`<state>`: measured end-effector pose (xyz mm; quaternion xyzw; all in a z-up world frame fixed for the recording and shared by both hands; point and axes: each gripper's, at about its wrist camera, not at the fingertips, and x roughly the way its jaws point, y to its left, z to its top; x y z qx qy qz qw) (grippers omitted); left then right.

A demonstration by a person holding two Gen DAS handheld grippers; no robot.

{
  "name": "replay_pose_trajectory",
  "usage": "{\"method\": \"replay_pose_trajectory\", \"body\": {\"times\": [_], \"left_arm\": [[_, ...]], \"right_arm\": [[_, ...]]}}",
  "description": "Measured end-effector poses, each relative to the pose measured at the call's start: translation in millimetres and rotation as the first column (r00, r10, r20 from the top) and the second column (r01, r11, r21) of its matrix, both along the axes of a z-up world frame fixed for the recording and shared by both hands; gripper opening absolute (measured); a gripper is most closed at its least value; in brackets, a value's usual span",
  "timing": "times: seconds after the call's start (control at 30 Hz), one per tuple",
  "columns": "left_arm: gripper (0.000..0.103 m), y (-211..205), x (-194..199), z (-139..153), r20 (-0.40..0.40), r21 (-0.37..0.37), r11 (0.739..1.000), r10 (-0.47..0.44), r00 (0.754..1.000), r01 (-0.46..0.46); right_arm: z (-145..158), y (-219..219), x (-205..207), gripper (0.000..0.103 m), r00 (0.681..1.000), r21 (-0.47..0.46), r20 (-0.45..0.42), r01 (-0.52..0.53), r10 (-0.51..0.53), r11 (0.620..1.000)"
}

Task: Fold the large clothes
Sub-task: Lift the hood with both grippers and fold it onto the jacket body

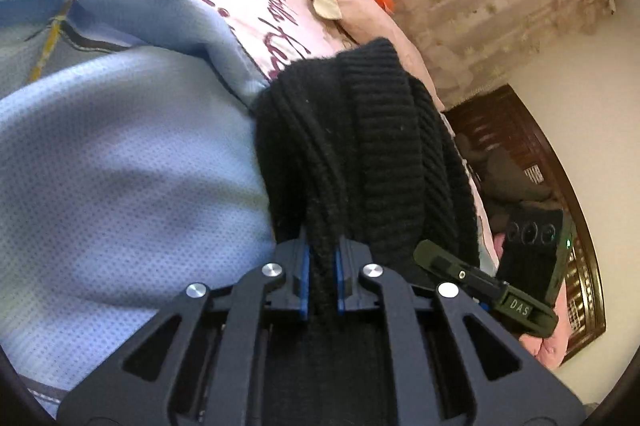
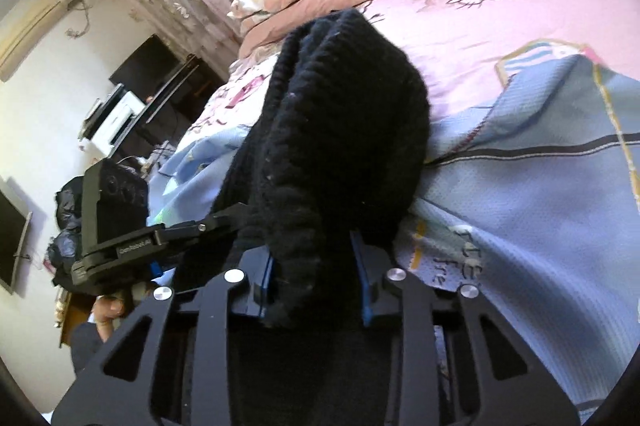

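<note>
The left gripper (image 1: 322, 262) is closed narrowly on a bunched ridge of the black sweater (image 1: 360, 146); the knit is pinched between the blue pads (image 1: 305, 278) and runs away toward 12 o'clock, where it humps over and drops out of sight. The right gripper (image 2: 316, 274) is set wider, a thicker wad of the sweater (image 2: 340, 130) being clamped between its pads (image 2: 364, 278), and the cloth again rises toward 12 o'clock.

In each view the other gripper is seen just beside the bundle: at 4 o'clock from the left wrist, at 9 o'clock from the right. The two grips are thus judged to lie close together on one gathered edge, with the garment's long axis hanging forward and down from both, neither hand being clearly nearer.

Beneath, a blue blanket (image 1: 120, 166) is spread on the pink bed (image 2: 460, 38), toward 10 o'clock from the left gripper and 3 o'clock from the right. The sweater is held lifted above it; the hands would probably be drawn apart to spread the edge before it is laid down.
</note>
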<state>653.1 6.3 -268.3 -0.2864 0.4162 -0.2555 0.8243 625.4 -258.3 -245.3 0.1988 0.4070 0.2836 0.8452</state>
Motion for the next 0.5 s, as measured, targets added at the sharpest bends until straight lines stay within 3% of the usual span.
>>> {"method": "replay_pose_trajectory", "body": {"times": [0.07,0.1,0.17,0.2,0.23,0.37,0.43,0.5], "left_arm": [[0.009,-3,1,-1,0.001,0.042,0.999,0.024,1.000,-0.024],[0.009,-8,-2,4,0.007,0.108,0.993,0.047,0.999,-0.047],[0.009,-19,-14,21,0.044,0.282,0.955,0.082,0.996,-0.091],[0.008,-29,-26,37,0.086,0.375,0.920,0.088,0.992,-0.115],[0.008,-35,-37,55,0.122,0.394,0.911,0.079,0.989,-0.121],[0.008,-34,-81,130,0.184,0.293,0.946,0.087,0.979,-0.140],[0.008,-35,-107,161,0.220,0.286,0.948,0.080,0.972,-0.143],[0.008,-32,-157,187,0.250,0.256,0.957,0.068,0.966,-0.134]], "right_arm": [[1,3,-5,0.030,0.999,-0.065,0.010,0.051,-0.051,0.997],[6,6,-12,0.029,0.996,-0.114,0.026,0.092,-0.090,0.989],[18,9,-23,0.029,0.991,-0.151,0.052,0.133,-0.127,0.980],[30,11,-34,0.028,0.989,-0.174,0.073,0.142,-0.131,0.974],[42,13,-44,0.028,0.987,-0.197,0.093,0.144,-0.128,0.970],[96,13,-93,0.028,0.984,-0.179,0.139,0.138,-0.114,0.974],[120,15,-128,0.028,0.979,-0.177,0.172,0.141,-0.110,0.974],[137,14,-167,0.028,0.972,-0.183,0.203,0.157,-0.119,0.970]]}}
